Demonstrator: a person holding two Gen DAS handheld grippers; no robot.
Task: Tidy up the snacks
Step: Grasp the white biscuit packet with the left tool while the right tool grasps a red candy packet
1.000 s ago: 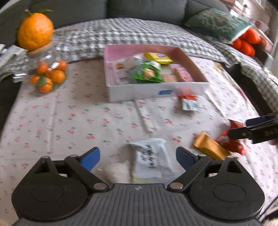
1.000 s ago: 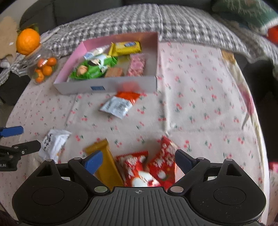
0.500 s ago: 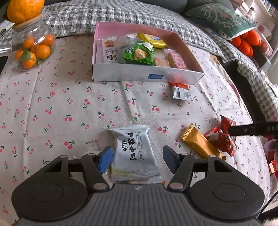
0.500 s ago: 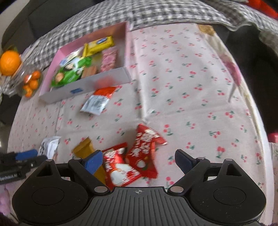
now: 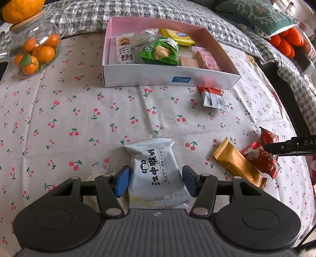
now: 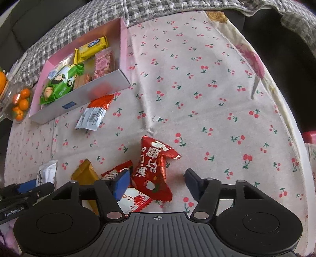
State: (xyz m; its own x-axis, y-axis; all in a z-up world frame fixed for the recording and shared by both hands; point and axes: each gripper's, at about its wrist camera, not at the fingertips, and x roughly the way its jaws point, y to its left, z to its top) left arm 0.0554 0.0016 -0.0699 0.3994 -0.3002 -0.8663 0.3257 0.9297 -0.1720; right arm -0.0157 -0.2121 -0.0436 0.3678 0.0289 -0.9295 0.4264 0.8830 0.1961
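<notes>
A pink-lined white box [image 5: 138, 78] at the table's far side holds several snacks; it also shows in the right wrist view [image 6: 110, 83]. My left gripper [image 5: 156, 180] is open around a white snack packet [image 5: 156, 174] lying on the cloth, fingers on either side. My right gripper [image 6: 158, 182] is open over two red packets [image 6: 156, 168]; the upper one lies between the fingers. A gold bar [image 5: 237, 165] lies beside the red packets [image 5: 260, 158]. A white and red packet [image 5: 214, 97] lies in front of the box.
A glass jar of small oranges [image 5: 32, 53] with a big orange on its lid stands far left. The cherry-print cloth [image 5: 79, 122] covers a round table; its edge runs on the right [image 6: 292, 142]. A sofa with a checked blanket [image 5: 88, 17] lies behind.
My left gripper has lowered over the white packet and its fingers have narrowed around it. My right gripper has moved forward over the red packets, bringing the upper one between its fingers.
</notes>
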